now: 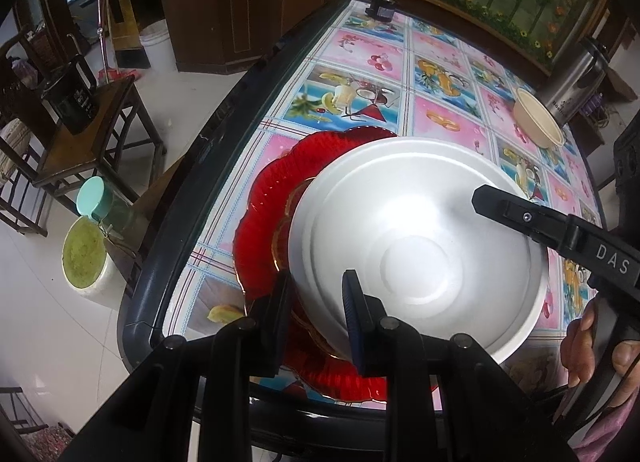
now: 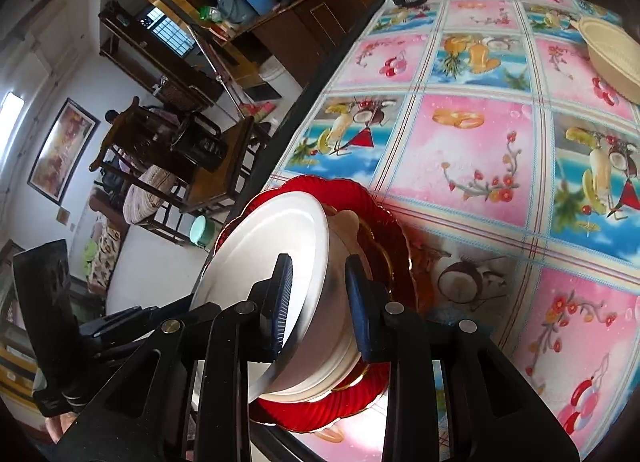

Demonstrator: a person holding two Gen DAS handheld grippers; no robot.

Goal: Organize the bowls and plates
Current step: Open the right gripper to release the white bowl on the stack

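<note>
A large white bowl (image 1: 416, 246) sits on a red scalloped plate (image 1: 268, 197) near the table's near edge. My left gripper (image 1: 316, 302) straddles the bowl's near rim, one finger inside and one outside, with a gap to the wall. My right gripper (image 2: 320, 294) straddles the opposite rim of the white bowl (image 2: 272, 238) the same way; its finger (image 1: 520, 213) reaches into the bowl in the left wrist view. A cream piece (image 2: 346, 227) lies between bowl and red plate (image 2: 384, 221). A beige bowl (image 1: 538, 121) stands far right.
The table (image 2: 480, 141) has a colourful fruit-print cloth and a dark rim (image 1: 192, 197). A steel thermos (image 1: 572, 89) stands behind the beige bowl. A small black object (image 1: 380, 7) sits at the far edge. Wooden chairs (image 1: 92, 133) and a lidded bucket (image 1: 86, 258) stand left.
</note>
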